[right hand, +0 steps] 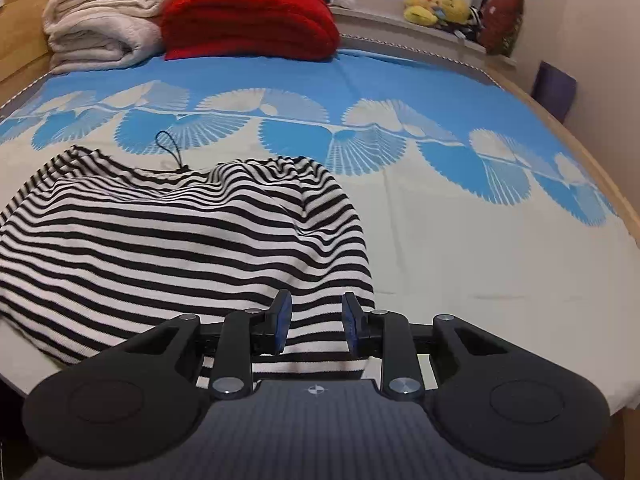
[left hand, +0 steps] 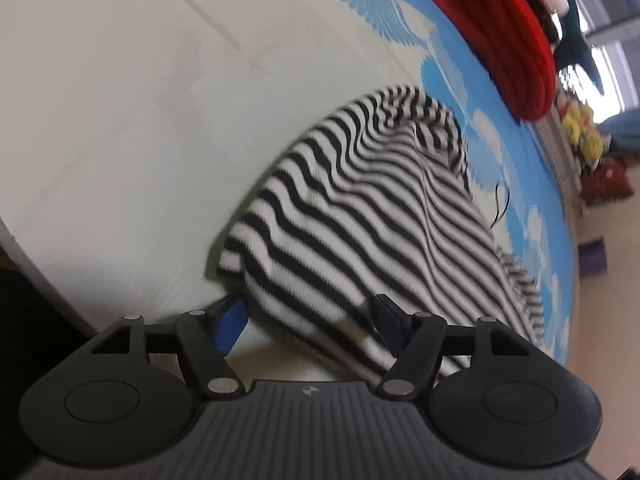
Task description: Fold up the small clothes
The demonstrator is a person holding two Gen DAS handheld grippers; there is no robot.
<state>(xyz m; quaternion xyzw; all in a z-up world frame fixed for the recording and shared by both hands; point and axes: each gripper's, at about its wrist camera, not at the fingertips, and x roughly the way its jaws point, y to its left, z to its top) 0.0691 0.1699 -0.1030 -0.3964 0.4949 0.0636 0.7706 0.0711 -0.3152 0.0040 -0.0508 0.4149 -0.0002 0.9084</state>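
Two grippers meet one striped garment (right hand: 180,240) on a bed (right hand: 480,260). Its near hem runs between the spread fingers of the left gripper (left hand: 308,320) and right gripper (right hand: 316,326), neither visibly pinching cloth. From both, the garment stretches away toward a red blanket (right hand: 248,20), so any fold likely carries the hem forward.

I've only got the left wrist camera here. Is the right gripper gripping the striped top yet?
Observer: No. The right gripper is open, with a finger on either side of the near edge of the striped top.
Operator: What's next to the red blanket?
Observer: A stack of folded white towels sits against its left side in the right wrist view.
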